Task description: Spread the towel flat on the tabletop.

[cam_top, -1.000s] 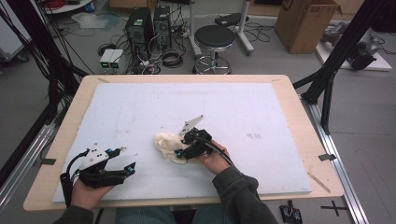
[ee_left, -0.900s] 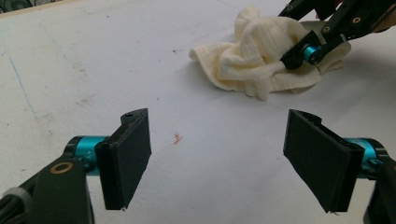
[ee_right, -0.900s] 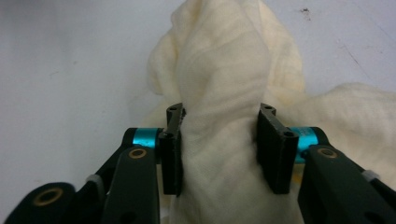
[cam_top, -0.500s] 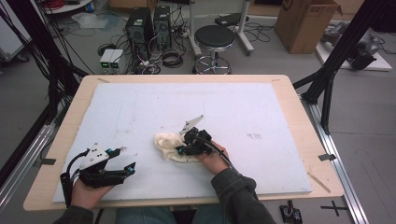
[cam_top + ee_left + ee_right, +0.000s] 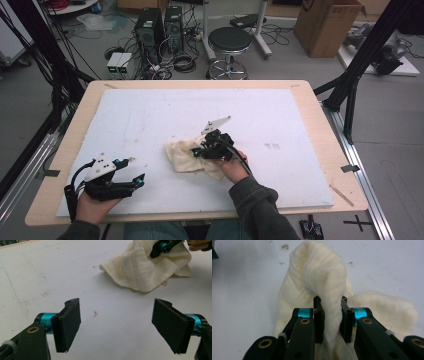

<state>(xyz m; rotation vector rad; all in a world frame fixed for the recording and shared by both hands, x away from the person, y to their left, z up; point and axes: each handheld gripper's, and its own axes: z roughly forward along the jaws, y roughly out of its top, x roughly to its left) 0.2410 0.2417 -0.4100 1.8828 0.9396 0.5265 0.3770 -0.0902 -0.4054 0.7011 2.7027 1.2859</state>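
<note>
Nearest, left gripper: jaws apart, empty, resting on the white foam-covered worktop. Beyond it, to its right, crumpled cream woven cloth at mid-worktop. Right gripper: jaws just closed, clamped on a raised cloth fold; this hand is nearer.

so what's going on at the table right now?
A person holds a two-jaw gripper in each hand over a white board. The right gripper has just been closing its jaws on a bunched fold of a cream cloth, and the pads now pinch it, with the rest of the cloth lying crumpled on the board. The left gripper sits off to the side near the table's front edge, jaws wide open and empty.
</note>
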